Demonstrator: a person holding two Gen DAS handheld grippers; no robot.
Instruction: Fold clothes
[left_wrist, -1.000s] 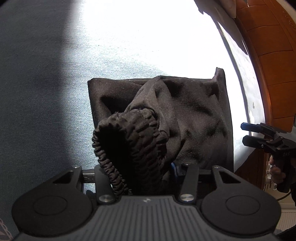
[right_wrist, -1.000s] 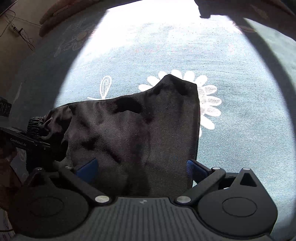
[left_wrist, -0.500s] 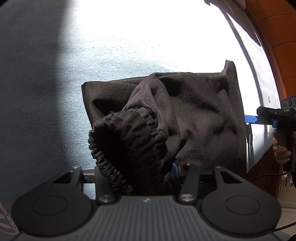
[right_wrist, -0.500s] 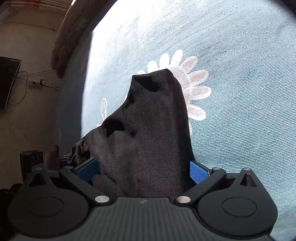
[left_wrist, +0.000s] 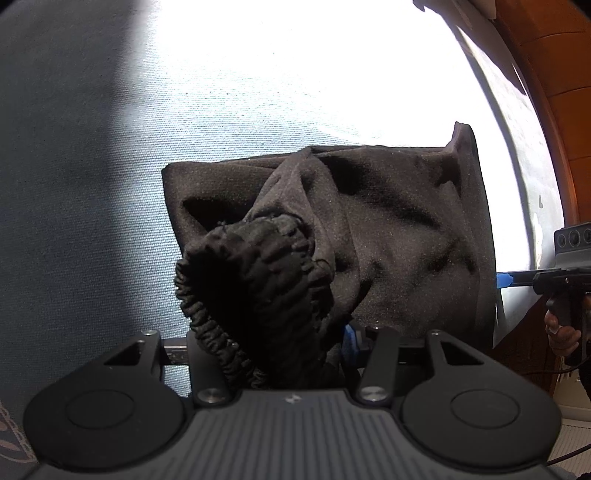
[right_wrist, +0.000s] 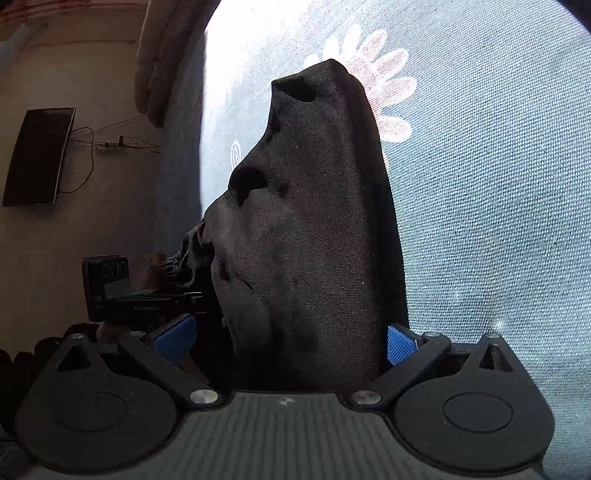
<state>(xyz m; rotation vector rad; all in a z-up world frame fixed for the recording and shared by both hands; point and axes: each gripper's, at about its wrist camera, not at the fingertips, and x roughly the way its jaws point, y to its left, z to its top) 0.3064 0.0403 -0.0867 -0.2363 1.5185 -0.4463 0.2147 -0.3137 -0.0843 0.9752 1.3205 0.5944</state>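
Beyond right tool (right_wrist: 291, 343): wall screen (right_wrist: 37, 155), daisy print (right_wrist: 391, 92).

We have swung our right tool (right_wrist: 288, 339) down and rolled it, so its view, which a second ago looked flat across the bedspread (right_wrist: 498, 221), now takes in the wall and the dark screen (right_wrist: 38, 157) at left. The black garment (right_wrist: 310, 240) in its jaws now looks tall and narrow instead of broad. From the left wrist, that tool (left_wrist: 517, 278) has come in beside the garment's right edge, level and touching the cloth.
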